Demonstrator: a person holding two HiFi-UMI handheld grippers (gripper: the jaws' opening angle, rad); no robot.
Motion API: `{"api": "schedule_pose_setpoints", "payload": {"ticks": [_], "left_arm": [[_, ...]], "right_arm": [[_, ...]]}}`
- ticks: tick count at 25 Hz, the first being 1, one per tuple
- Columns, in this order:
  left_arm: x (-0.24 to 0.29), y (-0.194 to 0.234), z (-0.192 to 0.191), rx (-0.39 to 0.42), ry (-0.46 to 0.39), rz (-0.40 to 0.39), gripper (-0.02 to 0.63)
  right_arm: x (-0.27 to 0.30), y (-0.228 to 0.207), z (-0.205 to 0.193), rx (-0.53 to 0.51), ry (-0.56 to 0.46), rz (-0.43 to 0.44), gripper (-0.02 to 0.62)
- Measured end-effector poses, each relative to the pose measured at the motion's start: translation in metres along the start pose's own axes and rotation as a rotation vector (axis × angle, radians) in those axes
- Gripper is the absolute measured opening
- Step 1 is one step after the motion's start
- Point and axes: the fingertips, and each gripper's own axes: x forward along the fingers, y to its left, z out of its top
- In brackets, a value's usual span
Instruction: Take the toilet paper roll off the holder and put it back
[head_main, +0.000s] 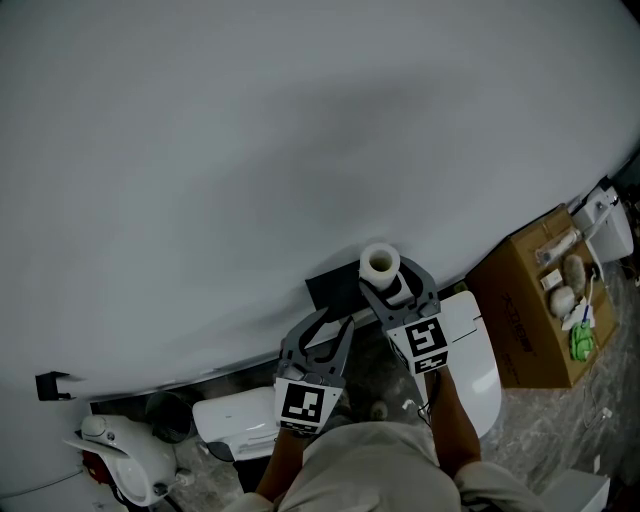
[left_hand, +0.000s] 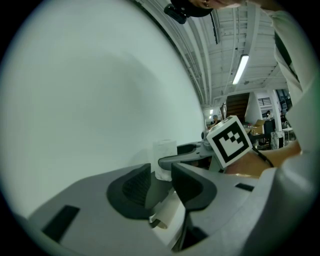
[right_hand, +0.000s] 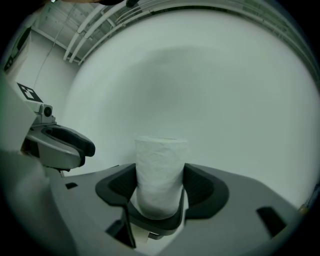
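Against the white wall (head_main: 250, 150), the toilet paper roll (right_hand: 159, 170) is held upright at the black holder (head_main: 335, 288) by the right gripper (right_hand: 160, 186), whose fingers (right_hand: 202, 187) are closed on its two sides. Beside it, the left gripper (left_hand: 161, 182) is pointed toward the wall with its fingers (left_hand: 132, 187) apart and nothing between them (the roll is seen beyond them, untouched by this gripper).
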Motion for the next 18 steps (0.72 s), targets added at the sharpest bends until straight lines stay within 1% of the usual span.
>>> {"api": "schedule_pose_setpoints", "payload": {"ticks": [11,15,18], "left_arm": [[-0.012,-0.003,0.007,0.014,-0.016,0.029,0.135],[-0.018,-0.007,0.011,0.017,-0.023,0.043,0.135],[-0.025,-0.011,0.014,0.028,-0.028,0.055,0.135]], "right_arm": [[-0.026,-0.002,0.02,-0.015,-0.031,-0.01,0.281],[-0.041,0.002,0.031,-0.024,-0.061,-0.006,0.281],[-0.057,0.006,0.033,-0.033,-0.052,0.002,0.281]]}}
